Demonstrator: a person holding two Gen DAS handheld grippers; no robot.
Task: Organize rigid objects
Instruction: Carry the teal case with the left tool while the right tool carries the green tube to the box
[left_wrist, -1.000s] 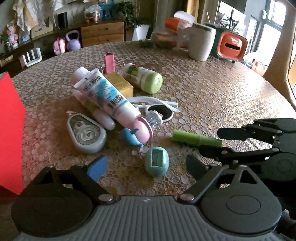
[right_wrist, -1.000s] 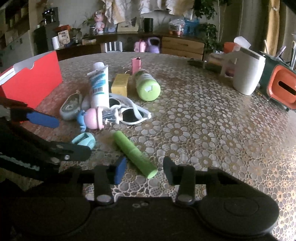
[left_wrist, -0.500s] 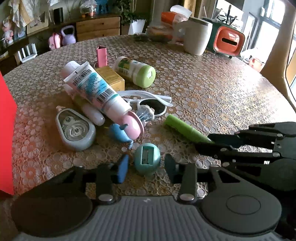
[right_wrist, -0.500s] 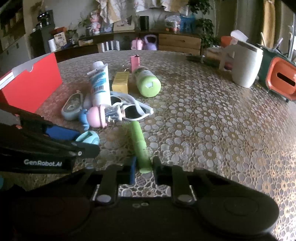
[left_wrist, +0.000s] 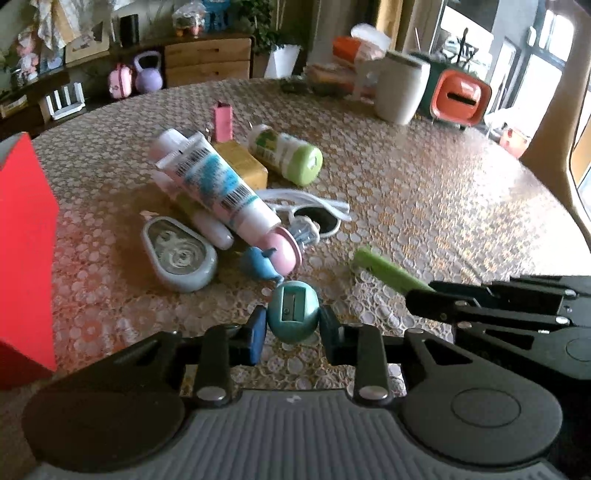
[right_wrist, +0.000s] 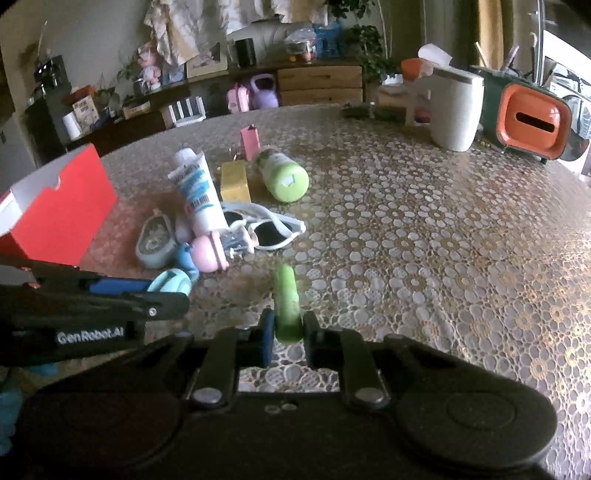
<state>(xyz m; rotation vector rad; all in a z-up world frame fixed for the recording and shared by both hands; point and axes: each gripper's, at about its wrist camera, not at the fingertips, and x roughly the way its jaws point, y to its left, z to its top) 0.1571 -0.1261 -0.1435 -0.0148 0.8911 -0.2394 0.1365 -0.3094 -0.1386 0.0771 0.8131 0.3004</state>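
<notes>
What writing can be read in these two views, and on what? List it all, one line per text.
"GenRobot.AI": white letters on the side of the left gripper, seen in the right wrist view.
Toothpaste tube: barcode and print, too blurred to read.
Green-capped bottle: label too blurred to read.
Yellow box, pink box, red box: no text readable.
</notes>
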